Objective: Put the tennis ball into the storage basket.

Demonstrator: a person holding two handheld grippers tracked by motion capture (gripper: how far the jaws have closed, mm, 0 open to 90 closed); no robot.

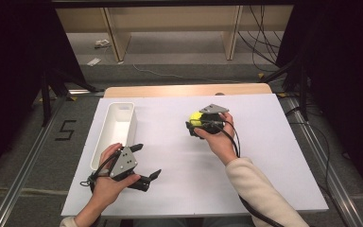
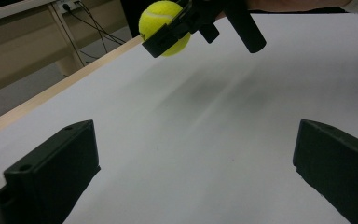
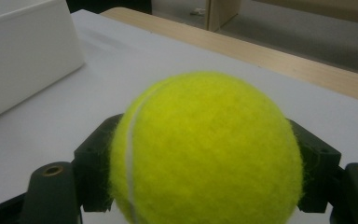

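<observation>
A yellow tennis ball [image 1: 196, 117] is held a little above the white board, right of its middle, with my right gripper [image 1: 194, 123] shut on it. In the right gripper view the ball [image 3: 205, 149] sits close up between the two black jaws. My left gripper [image 1: 147, 161] rests near the front left of the board, its jaws wide apart with nothing between them. Looking along the left gripper [image 2: 191, 177], I see the ball [image 2: 164, 25] far ahead in the other gripper's jaws, with a soft shadow on the board below it.
A long white bin [image 1: 118, 127] lies along the left side of the white board [image 1: 264, 156]; its wall [image 3: 23, 56] stands to the left of the ball. A wooden table edge [image 1: 184, 90] runs behind the board. Shelving legs and cables lie on the floor beyond.
</observation>
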